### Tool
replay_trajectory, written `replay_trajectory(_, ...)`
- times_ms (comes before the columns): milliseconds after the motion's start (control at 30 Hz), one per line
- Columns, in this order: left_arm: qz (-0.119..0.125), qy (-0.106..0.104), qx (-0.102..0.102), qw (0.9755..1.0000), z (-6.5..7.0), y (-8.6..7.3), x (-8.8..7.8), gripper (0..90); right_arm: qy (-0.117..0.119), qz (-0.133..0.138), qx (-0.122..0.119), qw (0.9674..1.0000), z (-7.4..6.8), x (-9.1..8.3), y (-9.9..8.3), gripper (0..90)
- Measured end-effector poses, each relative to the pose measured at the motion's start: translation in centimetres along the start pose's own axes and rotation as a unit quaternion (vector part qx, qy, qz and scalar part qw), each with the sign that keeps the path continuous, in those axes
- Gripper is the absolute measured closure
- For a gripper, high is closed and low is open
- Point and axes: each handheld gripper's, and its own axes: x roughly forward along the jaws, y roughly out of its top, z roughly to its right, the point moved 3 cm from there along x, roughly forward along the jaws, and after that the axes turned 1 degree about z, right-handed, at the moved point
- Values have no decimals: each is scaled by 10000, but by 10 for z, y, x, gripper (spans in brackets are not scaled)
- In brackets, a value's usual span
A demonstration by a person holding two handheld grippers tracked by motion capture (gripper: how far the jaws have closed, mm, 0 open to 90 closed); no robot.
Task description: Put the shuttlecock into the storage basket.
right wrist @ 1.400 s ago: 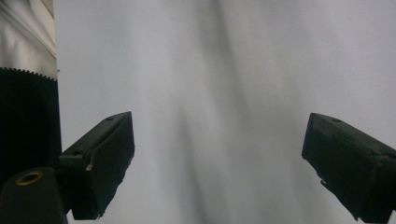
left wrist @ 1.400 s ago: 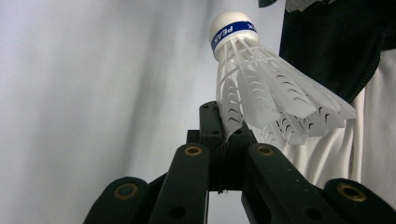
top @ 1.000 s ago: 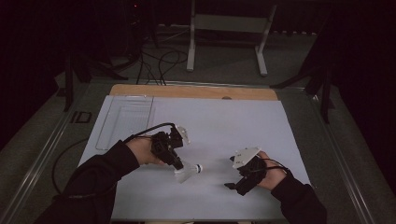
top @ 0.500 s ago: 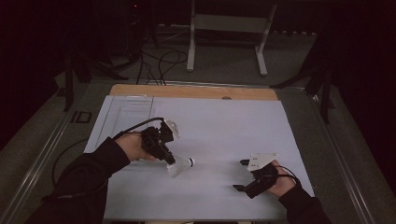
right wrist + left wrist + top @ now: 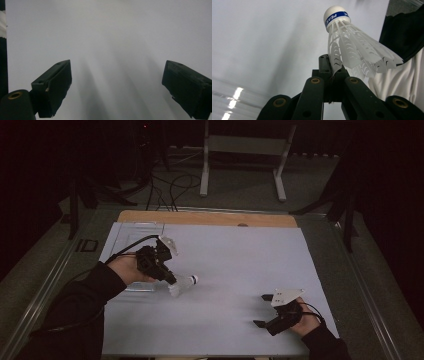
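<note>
A white sheet covers the table, and the room around is dark. The left gripper pinches a shuttlecock by its feathers; the right gripper stands wide and holds nothing.

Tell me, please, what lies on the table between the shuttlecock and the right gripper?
Nothing: in the high view only bare white table separates the shuttlecock, pinched in the left gripper, from the open right gripper.

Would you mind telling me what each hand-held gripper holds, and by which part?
Left hand-held gripper pinches the shuttlecock by a feather's edge; right hand-held gripper holds nothing.
</note>
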Motion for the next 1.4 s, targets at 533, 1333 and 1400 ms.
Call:
replay_trajectory(533, 266, 377, -476, 9978, -26, -21, -39, 900, -36, 29, 129, 9999, -2, 2, -6, 90)
replay_trajectory(1333, 598, 1139, -1296, 9832, -64, -49, -65, 900, -54, 74, 114, 9999, -3, 2, -6, 91)
replay_trajectory(1400, 632, 1168, -1334, 9821, -66, -50, -65, 900, -51, 79, 114, 9999, -3, 2, -6, 91)
